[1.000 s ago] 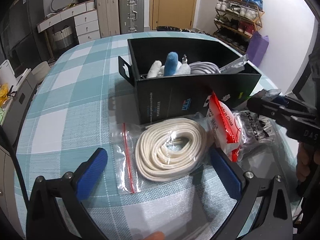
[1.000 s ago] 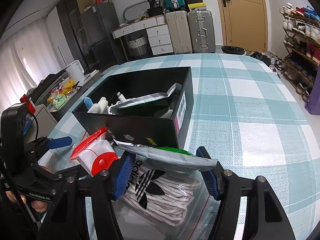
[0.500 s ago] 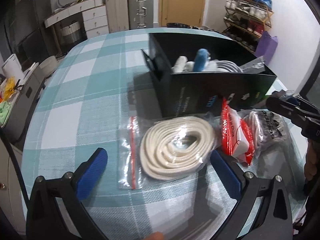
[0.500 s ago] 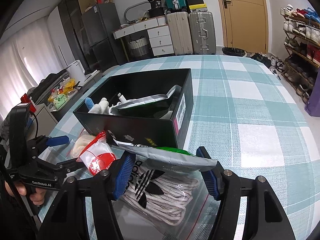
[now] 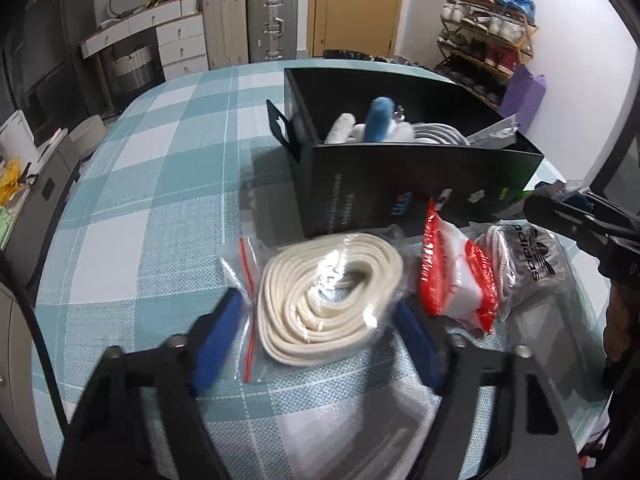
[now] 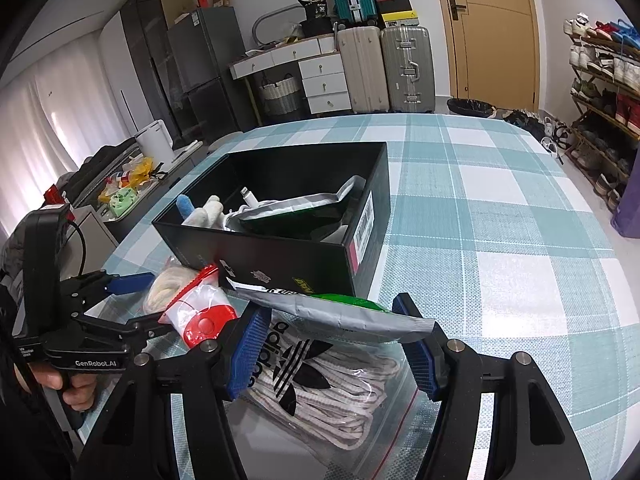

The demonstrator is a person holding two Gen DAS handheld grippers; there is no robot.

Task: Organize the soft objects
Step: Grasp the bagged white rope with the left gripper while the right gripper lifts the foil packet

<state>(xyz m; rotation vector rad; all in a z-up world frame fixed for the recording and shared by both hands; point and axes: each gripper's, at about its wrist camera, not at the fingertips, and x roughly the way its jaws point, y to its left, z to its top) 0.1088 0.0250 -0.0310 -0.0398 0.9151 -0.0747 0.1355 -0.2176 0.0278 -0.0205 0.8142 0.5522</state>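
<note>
- The left tongs point(image 5: 320, 332) are closing around a clear zip bag of coiled cream rope point(image 5: 326, 296), which is lying flat on the checked teal-and-white surface point(image 5: 160, 184); the blue pads are sitting at either side of the bag, and I cannot tell whether they are pressing on it yet.
- The right tongs point(image 6: 336, 344) are standing partly spread over a clear bag of striped laces with a black trefoil logo point(image 6: 316, 380), with a grey-and-green foil pouch point(image 6: 340, 312) lying across that bag between the pads; whether the pads are pinching the pouch cannot be told.
- A red-and-white packet point(image 5: 456, 280) is resting between the rope bag and the lace bag, just in front of the box.
- A black shoebox point(image 6: 280, 256) is sitting open on the surface behind the bags, already holding a blue-tipped soft item point(image 5: 380, 118), white fabric pieces point(image 6: 204, 212), a white cable point(image 5: 436, 134) and another foil pouch point(image 6: 296, 214).
- A person's hand point(image 6: 68, 384) is gripping the handle of the left tool at the lower left of the right wrist view.
</note>
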